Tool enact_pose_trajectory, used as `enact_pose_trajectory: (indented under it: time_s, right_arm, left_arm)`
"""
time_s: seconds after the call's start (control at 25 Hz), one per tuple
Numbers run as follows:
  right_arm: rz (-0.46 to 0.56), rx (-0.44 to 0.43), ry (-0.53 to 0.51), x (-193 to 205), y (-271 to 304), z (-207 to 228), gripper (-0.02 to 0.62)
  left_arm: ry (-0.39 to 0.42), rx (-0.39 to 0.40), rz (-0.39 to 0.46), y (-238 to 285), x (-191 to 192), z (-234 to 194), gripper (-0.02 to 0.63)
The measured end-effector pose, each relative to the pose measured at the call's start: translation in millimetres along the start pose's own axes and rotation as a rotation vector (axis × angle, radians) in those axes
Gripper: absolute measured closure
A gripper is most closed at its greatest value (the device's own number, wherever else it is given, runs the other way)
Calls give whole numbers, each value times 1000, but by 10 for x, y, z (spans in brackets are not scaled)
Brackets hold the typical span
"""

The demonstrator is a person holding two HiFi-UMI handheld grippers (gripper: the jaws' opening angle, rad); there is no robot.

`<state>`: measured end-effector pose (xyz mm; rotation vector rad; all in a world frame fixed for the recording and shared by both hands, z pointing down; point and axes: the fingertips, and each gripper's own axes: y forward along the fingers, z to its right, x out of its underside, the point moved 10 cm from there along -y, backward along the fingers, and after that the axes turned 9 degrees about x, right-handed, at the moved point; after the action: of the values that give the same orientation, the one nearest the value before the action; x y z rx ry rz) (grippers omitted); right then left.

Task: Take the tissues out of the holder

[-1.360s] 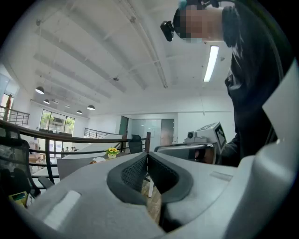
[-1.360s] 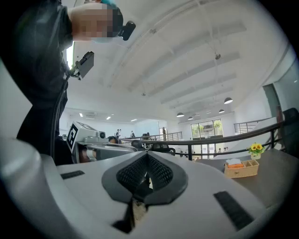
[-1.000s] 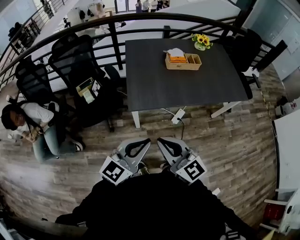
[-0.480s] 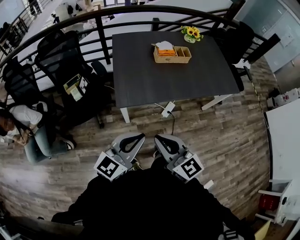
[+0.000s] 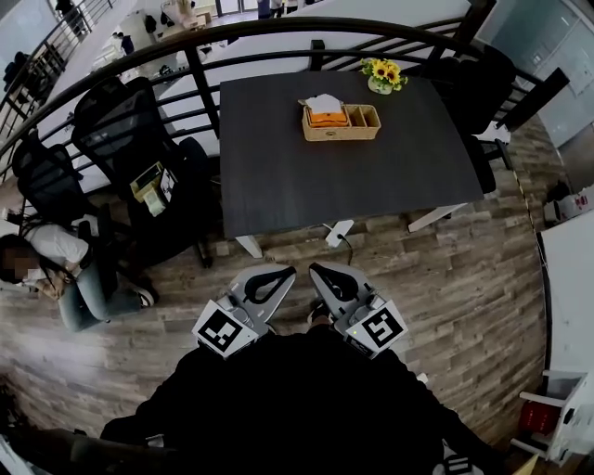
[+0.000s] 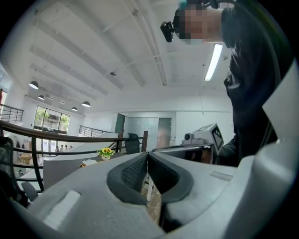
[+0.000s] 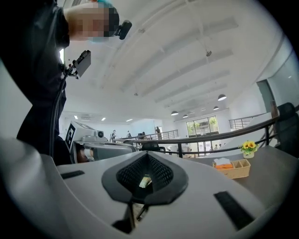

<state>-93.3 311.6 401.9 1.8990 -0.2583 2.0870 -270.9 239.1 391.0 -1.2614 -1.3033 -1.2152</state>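
Note:
A wooden holder [image 5: 340, 121] stands on the far part of a dark table [image 5: 325, 186], with a white tissue [image 5: 323, 102] sticking up from its left compartment above an orange pack. The right gripper view shows the holder [image 7: 232, 168] small and far off to the right. My left gripper [image 5: 286, 273] and right gripper [image 5: 316, 270] are side by side close to my body, over the wooden floor short of the table's near edge. Both are shut with nothing in them. The jaw tips meet in the left gripper [image 6: 147, 154] view and in the right gripper [image 7: 147, 155] view.
A pot of yellow flowers [image 5: 381, 74] sits behind the holder. Black office chairs [image 5: 130, 130] and a seated person [image 5: 65, 269] are at the left. A curved black railing [image 5: 278, 28] runs behind the table. A white power strip [image 5: 339, 230] hangs at the table's near edge.
Both grippers have moved together toward the table. Its near edge now lies closer to them in the head view. Their jaws have stayed shut.

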Motion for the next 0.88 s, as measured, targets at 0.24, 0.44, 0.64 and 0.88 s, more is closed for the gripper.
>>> enact_pose_trajectory:
  time_s: [0.24,0.44,0.64,0.88]
  right_arm:
    - [23,-65,28,-62,25,753,592]
    - [24,-84,38,-132,-24,1428,592]
    - [6,-81,33,-162,-163,1980,592]
    - [-8,-96,4,-174,-146,2391,592]
  left_arm:
    - [5,0,-16,740,-114,-221,598]
    - [8,-12,-28,1393,-197,-388,598]
    - [14,-32,-35,1886,-196,-439,598]
    - [46,-33,-48,2229,-198,-553,598]
